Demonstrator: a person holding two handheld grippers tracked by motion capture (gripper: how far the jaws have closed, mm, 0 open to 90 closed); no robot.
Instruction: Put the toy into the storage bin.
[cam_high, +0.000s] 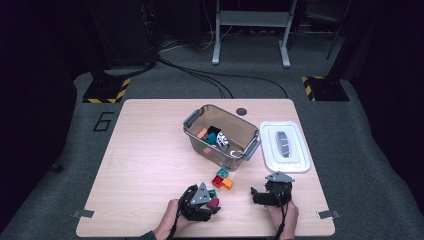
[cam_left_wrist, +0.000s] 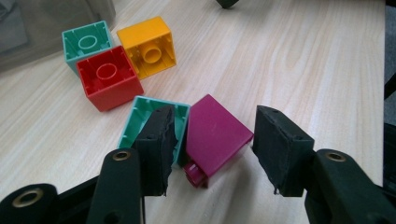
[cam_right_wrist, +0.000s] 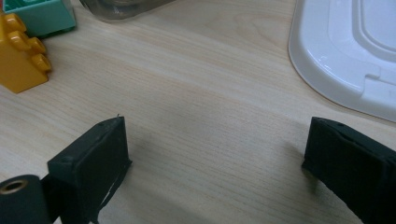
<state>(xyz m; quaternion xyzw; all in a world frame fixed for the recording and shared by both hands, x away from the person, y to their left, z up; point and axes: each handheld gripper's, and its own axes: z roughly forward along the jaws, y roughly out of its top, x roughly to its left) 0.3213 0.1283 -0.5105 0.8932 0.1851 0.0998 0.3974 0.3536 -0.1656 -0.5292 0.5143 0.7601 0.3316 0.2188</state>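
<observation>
Resting at 2 o'clock on pale wooden surface (cam_high: 150, 150): one clear plastic bin (cam_high: 192, 134), one white lid (cam_high: 270, 150) beside. Nearer: three square bricks, plus one teal brick (cam_left_wrist: 135, 126). Straddling magenta plastic brick (cam_left_wrist: 212, 133), long axis toward 7 o'clock: left hand-held gripper (cam_left_wrist: 212, 149), pads apart, not pressing. Idle, jaws wide: right hand-held gripper (cam_right_wrist: 215, 163), farther.
</observation>
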